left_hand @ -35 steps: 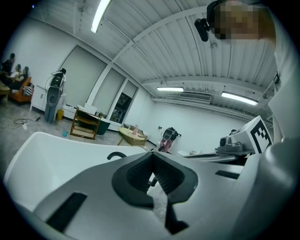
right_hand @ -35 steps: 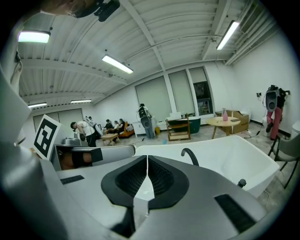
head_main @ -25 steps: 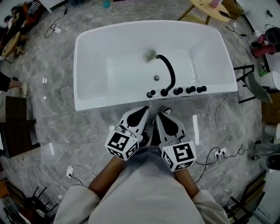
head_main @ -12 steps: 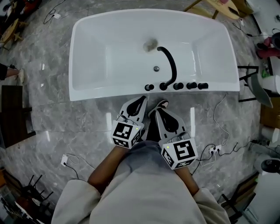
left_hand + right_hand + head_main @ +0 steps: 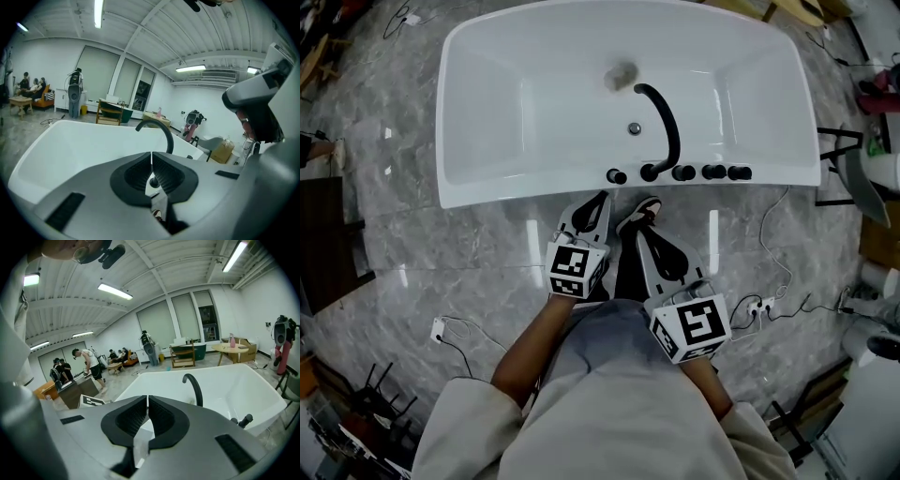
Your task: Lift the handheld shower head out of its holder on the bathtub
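Note:
The white bathtub (image 5: 487, 192) fills the top of the head view. A black arched spout (image 5: 664, 127) rises from its near rim, beside a row of black fittings (image 5: 682, 172). Which of them is the shower head I cannot tell. My left gripper (image 5: 601, 200) is shut and empty, its tip just short of the rim near the leftmost fitting (image 5: 617, 176). My right gripper (image 5: 640, 234) is shut and empty too, a little further back over the floor. The spout (image 5: 159, 129) stands beyond the left gripper (image 5: 151, 157). The right gripper (image 5: 147, 400) faces the spout (image 5: 194, 385), with two fittings (image 5: 243, 420) to its right.
The tub stands on a grey marble floor (image 5: 441, 272) with loose cables and a power strip (image 5: 761, 307) at the right. A shoe (image 5: 641, 210) is between the grippers. Chairs and dark furniture (image 5: 328, 234) line the edges. People (image 5: 91, 366) stand far off behind the tub.
The left gripper has sunk and moved toward the tub rim. The right gripper shifted only slightly. The tub sits higher in the head view. Both grippers stayed shut.

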